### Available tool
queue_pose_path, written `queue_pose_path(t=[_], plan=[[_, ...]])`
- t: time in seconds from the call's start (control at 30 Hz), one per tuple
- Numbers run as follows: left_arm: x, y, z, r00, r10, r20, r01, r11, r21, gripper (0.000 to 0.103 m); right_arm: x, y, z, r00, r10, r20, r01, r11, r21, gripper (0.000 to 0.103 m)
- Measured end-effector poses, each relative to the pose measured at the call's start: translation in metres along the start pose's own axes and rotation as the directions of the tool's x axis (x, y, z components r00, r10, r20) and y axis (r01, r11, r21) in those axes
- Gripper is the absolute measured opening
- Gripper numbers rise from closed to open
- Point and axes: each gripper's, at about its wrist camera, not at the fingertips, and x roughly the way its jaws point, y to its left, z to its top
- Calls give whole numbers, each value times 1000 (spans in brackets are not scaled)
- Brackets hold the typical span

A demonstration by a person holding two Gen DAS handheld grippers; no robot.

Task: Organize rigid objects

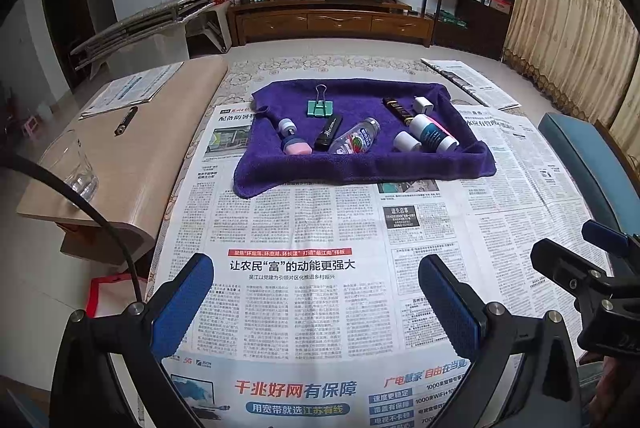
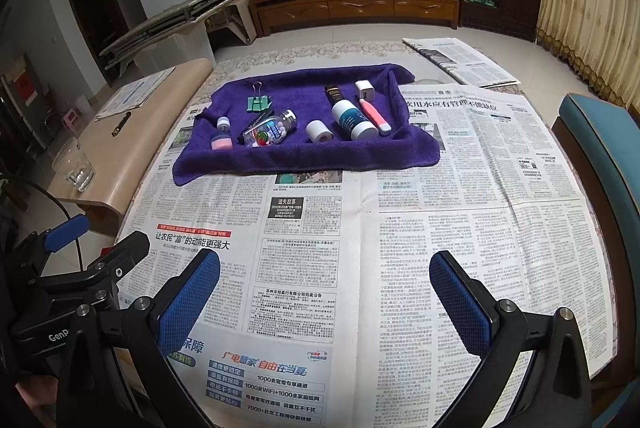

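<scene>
A purple towel (image 1: 360,163) (image 2: 304,155) lies on a newspaper-covered table. On it lie a green binder clip (image 1: 320,106) (image 2: 259,103), a pink-capped small bottle (image 1: 294,139) (image 2: 222,135), a black lighter (image 1: 328,131), a clear candy bottle (image 1: 356,137) (image 2: 270,129), a white roll (image 1: 406,141) (image 2: 319,130), a white-teal bottle (image 1: 434,133) (image 2: 352,119), a pink pen-like item (image 2: 374,115), a black tube (image 1: 398,109) (image 2: 334,93) and a white charger (image 1: 423,105) (image 2: 363,89). My left gripper (image 1: 316,304) and right gripper (image 2: 324,304) are both open and empty, well short of the towel.
A glass (image 1: 76,167) (image 2: 74,163) and a black pen (image 1: 126,119) (image 2: 121,123) sit on a beige side table at the left. A blue chair (image 2: 600,155) stands at the right. The right gripper also shows at the right edge of the left wrist view (image 1: 592,268).
</scene>
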Motion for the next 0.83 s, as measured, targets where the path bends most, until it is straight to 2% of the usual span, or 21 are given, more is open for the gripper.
queue_pose_path(t=[0.7,0.83], plan=[[0,-1,-4,1000,-5,-16,5,1000,3,103,-1,3,-2,1000,-2,-5,2,1000,-15,103],[1,-1,-5,1000,-4,1,4,1000,-1,103,-1,2,-2,1000,-1,-3,1,1000,-11,103]])
